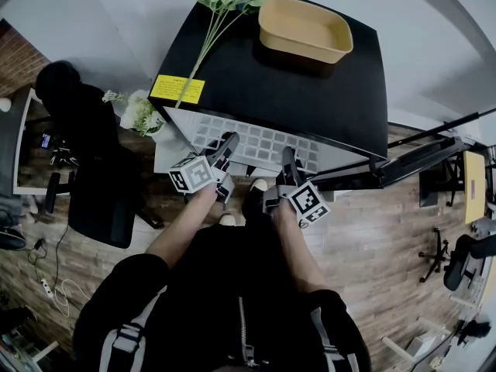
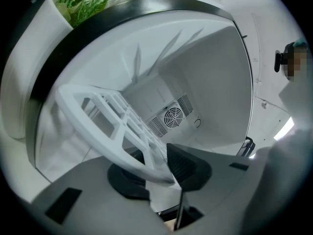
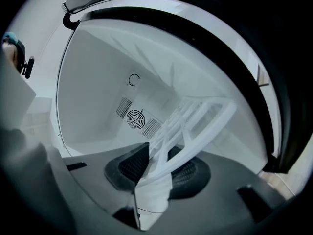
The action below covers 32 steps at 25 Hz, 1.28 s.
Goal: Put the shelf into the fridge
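At the open front of the black-cased, white-lined fridge [image 1: 263,84], the left gripper [image 2: 162,164] and right gripper [image 3: 155,169] each pinch the near edge of the white slatted plastic shelf [image 1: 256,139], one towards each side, probably so it slides in square.

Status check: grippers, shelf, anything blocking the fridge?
Left hand-held gripper and right hand-held gripper shut on shelf edge. Shelf partly inside fridge. Nothing visible in the way.
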Available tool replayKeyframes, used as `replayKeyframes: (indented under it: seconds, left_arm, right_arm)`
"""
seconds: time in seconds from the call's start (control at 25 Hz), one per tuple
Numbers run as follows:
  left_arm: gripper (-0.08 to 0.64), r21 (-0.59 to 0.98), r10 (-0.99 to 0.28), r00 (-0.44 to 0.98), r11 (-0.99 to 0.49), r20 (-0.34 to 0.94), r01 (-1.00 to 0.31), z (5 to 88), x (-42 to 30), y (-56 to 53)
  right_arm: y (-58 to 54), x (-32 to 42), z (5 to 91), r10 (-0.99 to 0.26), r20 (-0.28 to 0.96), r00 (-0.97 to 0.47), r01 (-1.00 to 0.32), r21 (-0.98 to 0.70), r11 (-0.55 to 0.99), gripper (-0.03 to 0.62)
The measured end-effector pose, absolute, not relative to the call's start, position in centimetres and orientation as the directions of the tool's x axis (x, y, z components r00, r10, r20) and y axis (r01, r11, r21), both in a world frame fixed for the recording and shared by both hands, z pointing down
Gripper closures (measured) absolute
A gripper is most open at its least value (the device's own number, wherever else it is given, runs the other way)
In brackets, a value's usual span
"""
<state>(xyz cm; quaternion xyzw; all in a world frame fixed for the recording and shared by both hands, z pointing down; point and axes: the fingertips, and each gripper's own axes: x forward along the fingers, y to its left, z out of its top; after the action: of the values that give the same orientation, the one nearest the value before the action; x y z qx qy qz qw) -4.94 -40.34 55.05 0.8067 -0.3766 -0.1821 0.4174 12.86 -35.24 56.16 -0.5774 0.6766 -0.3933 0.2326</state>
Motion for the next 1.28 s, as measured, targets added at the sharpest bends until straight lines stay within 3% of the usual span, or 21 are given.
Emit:
replayKeyframes:
  seconds: [1.28]
  left_arm:
    - [0.443,0.819,-0.795,0.607,-0.337,0.017,-0.465,55.7,-4.3,-44.5]
  right_arm:
    - [-39.4,13.8,56.4,-0.976,0.137,-0.168,-0.613,-0.79,-0.005,0.472]
